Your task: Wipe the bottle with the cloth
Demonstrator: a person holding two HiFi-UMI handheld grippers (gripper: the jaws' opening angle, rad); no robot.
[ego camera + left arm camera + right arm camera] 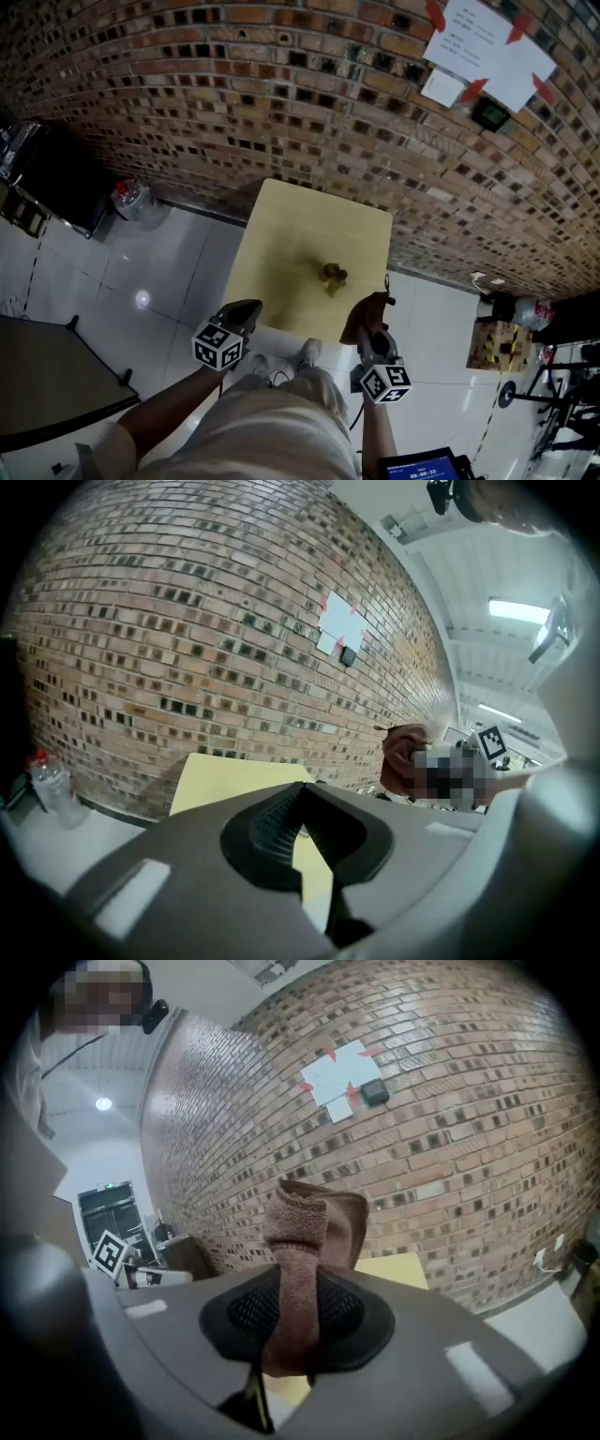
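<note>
A small amber bottle (333,275) stands near the middle of the pale yellow table (281,234), too small to make out in detail. My left gripper (247,309) hovers at the table's near left edge. Its jaws are shut with nothing between them, as the left gripper view (298,797) shows. My right gripper (367,323) is at the near right edge, shut on a brown cloth (366,309). In the right gripper view the cloth (314,1227) stands folded up out of the jaws (298,1290). Both grippers are short of the bottle.
A brick wall (281,84) with taped papers (487,52) runs behind the table. A clear plastic bottle (131,199) sits on the tiled floor at left beside a black cabinet (56,178). A cardboard box (502,345) is at right, and a dark tabletop (47,375) at lower left.
</note>
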